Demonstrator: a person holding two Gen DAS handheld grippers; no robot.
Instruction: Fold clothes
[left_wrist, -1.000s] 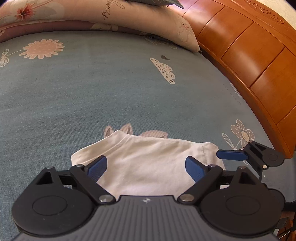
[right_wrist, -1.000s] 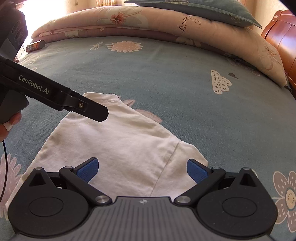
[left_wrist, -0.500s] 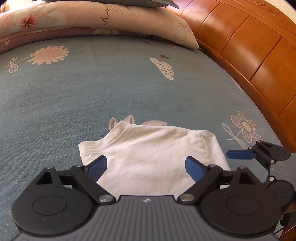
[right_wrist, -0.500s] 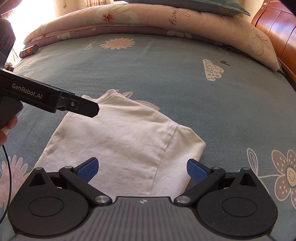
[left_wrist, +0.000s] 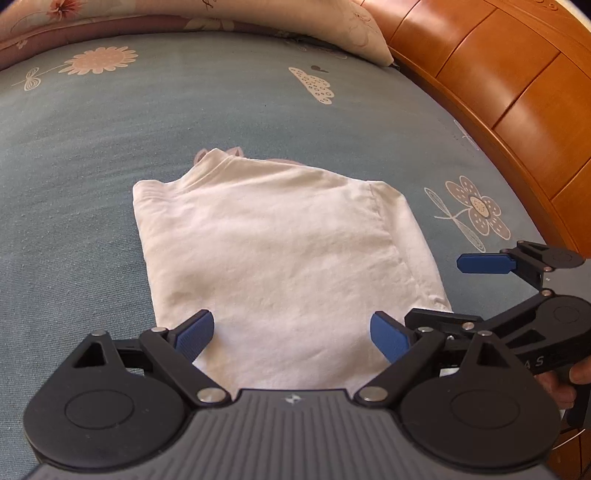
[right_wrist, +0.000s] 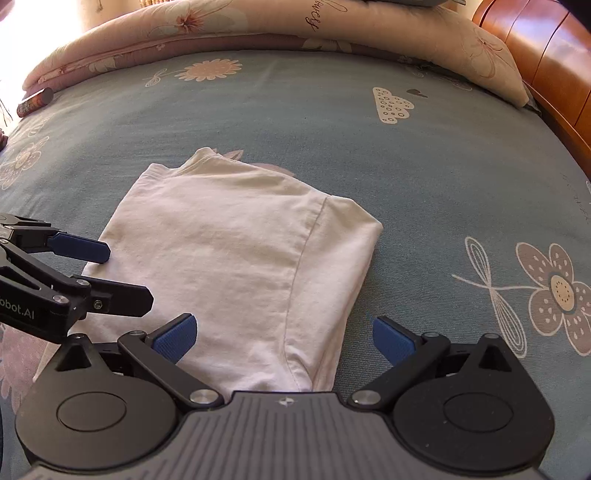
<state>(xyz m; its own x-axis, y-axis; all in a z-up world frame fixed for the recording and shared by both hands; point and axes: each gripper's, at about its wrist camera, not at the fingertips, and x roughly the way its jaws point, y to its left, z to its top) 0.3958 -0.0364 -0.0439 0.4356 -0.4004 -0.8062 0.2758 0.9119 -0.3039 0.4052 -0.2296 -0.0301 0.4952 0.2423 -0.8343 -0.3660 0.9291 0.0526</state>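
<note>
claws lower, shirt between

Your white T-shirt lies flat, folded lengthwise. Its collar points to 11 o'clock, one sleeve at 3 o'clock.

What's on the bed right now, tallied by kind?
White t-shirt, partly folded: 1
Folded quilt along the far edge: 1
Small dark cylinder at the far left: 1
Tools hovering, both open: 2, left tool and right tool
Total: 5
</note>
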